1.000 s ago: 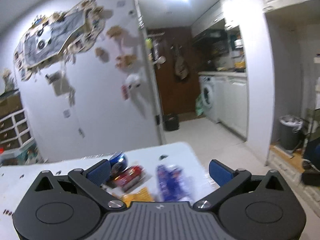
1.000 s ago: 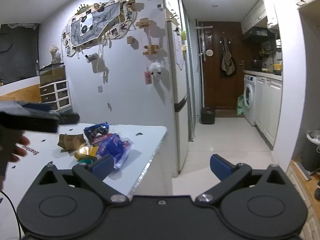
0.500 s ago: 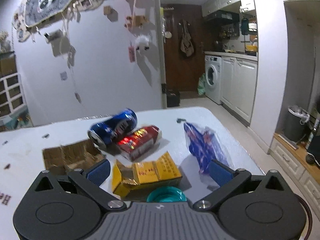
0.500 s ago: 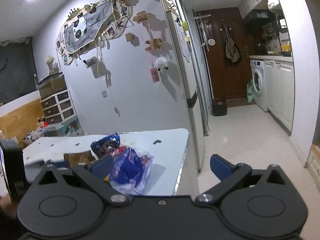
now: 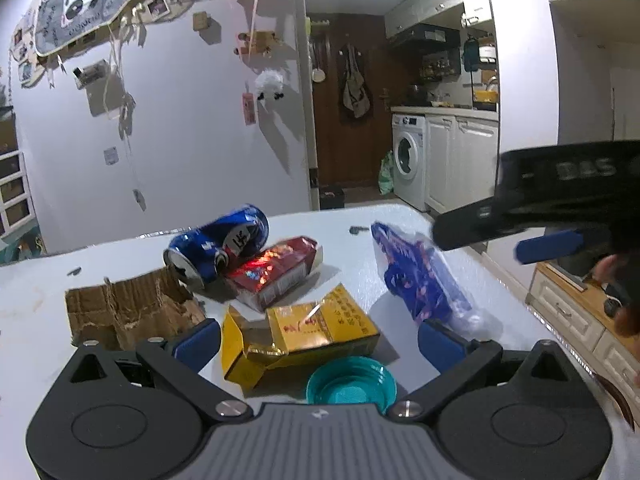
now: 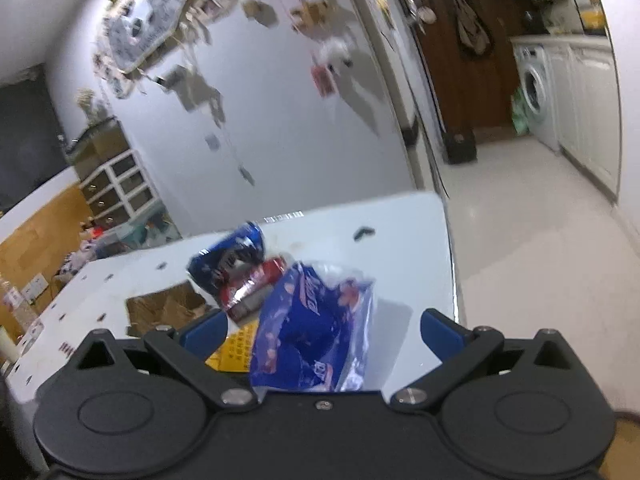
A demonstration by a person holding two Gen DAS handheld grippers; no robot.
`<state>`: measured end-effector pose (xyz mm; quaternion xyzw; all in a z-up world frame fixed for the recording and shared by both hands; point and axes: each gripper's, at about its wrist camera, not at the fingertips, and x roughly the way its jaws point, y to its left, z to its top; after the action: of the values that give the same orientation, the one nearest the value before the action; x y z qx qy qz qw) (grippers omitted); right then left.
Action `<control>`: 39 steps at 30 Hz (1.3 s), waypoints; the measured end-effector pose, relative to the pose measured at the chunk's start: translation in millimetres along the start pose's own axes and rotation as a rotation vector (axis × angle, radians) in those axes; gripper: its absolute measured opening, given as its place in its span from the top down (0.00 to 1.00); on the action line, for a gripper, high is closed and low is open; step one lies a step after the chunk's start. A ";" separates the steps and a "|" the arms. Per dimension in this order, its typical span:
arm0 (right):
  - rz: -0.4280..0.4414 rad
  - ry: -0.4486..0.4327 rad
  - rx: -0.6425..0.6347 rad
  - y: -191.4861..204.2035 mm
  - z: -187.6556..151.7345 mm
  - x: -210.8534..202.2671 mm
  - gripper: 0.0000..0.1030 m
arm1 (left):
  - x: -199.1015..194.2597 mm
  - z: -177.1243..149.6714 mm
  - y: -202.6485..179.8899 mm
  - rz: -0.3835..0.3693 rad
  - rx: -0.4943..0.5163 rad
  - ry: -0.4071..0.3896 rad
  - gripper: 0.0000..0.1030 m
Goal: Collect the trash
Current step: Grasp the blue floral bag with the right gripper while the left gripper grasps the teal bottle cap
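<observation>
Trash lies on a white table [image 5: 32,292]: a blue can [image 5: 218,242] on its side, a red packet [image 5: 276,272], a yellow carton [image 5: 304,330], a teal lid [image 5: 351,380], torn cardboard [image 5: 128,312] and a blue plastic wrapper [image 5: 420,280]. My left gripper [image 5: 318,340] is open, its jaws either side of the yellow carton and lid. My right gripper [image 6: 322,330] is open over the blue wrapper [image 6: 316,328], close to the table's right edge. The can [image 6: 230,256], red packet [image 6: 256,284] and cardboard [image 6: 168,308] show beyond it. The right gripper also shows in the left wrist view [image 5: 536,220].
A wall with hung photos and ornaments [image 5: 120,60] stands behind the table. A corridor with a washing machine [image 5: 408,160] and white cabinets [image 5: 460,160] runs to the right. The table's right edge [image 6: 454,264] drops to the tiled floor [image 6: 532,248]. Drawers [image 6: 116,188] stand at far left.
My left gripper has moved closer to the trash, now straddling the yellow carton. My right gripper has moved in and tipped down over the blue wrapper, and now shows in the left wrist view.
</observation>
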<state>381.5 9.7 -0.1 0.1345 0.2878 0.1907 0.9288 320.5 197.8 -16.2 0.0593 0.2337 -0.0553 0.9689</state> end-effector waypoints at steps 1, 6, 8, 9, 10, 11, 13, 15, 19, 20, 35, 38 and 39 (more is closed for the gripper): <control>-0.004 0.011 0.010 -0.1 -1.5 6.0 0.00 | 1.7 -0.9 0.7 -0.005 0.000 0.010 0.00; -0.021 0.044 0.055 -1.6 -6.2 26.6 0.00 | 6.4 -5.0 3.0 -0.049 0.004 0.041 0.00; -0.015 0.064 0.074 -3.0 -9.1 31.9 0.00 | 7.9 -5.6 2.8 -0.071 0.005 0.056 0.00; -0.010 0.073 0.080 -2.9 -10.0 34.4 0.00 | 8.3 -6.1 2.3 -0.078 0.006 0.062 0.00; -0.005 0.082 0.086 -2.9 -11.7 36.9 0.00 | 8.4 -6.4 1.6 -0.082 0.008 0.065 0.00; -0.002 0.088 0.088 -2.2 -13.1 38.4 0.00 | 7.7 -6.7 0.8 -0.082 0.011 0.063 0.00; 0.000 0.097 0.097 -0.8 -15.9 41.0 0.01 | 5.6 -7.2 -0.2 -0.088 0.016 0.053 0.00; 0.002 0.114 0.119 -1.4 -17.5 43.5 0.07 | 4.5 -7.9 -1.4 -0.109 0.021 0.056 0.01; -0.016 0.100 0.137 -4.2 -18.1 39.7 0.21 | 5.7 -8.5 -5.7 -0.130 0.043 0.069 0.13; -0.021 0.101 0.138 -4.6 -18.2 39.2 0.23 | 6.8 -8.5 -5.9 -0.133 0.044 0.076 0.17; 0.037 0.112 0.031 2.7 -34.0 20.1 0.76 | 6.6 -14.0 -3.5 -0.097 0.034 0.121 0.51; 0.044 0.108 0.014 5.0 -35.8 15.0 0.84 | 5.0 -13.5 -1.3 -0.095 0.023 0.113 0.51; 0.044 0.108 0.007 5.7 -36.3 13.7 0.85 | 4.1 -13.4 -0.9 -0.093 0.020 0.111 0.51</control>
<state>369.1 25.9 -33.7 0.1335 0.3352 0.2170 0.9070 318.0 198.5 -29.9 0.0610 0.2889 -0.0992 0.9503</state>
